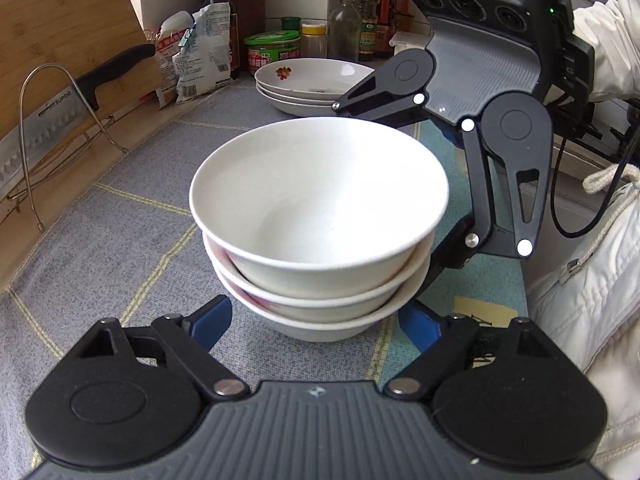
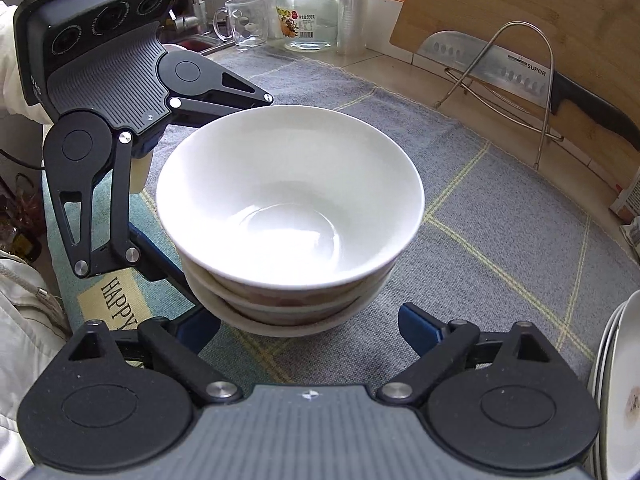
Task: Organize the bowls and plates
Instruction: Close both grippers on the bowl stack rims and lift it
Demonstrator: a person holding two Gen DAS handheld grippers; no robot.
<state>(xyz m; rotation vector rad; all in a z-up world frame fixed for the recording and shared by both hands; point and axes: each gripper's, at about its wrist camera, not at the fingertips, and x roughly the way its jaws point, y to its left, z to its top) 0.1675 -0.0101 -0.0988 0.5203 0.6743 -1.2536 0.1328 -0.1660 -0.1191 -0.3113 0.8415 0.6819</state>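
The stack of bowls (image 1: 318, 232) sits on the table's grey mat (image 1: 120, 208). The left claw (image 1: 316, 322) and right claw (image 2: 310, 322) flank its base, released, pads seemingly not touching, probably to lift it together.

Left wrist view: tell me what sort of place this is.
Most likely a home kitchen counter. A cleaver rests in a wire rack against a bamboo cutting board, sauce bottles and jars line the back wall, and stacked bowls sit on a grey mat.

bowls (image 1: 320, 200): three white, nested, upright | plates (image 1: 308, 80): stacked behind
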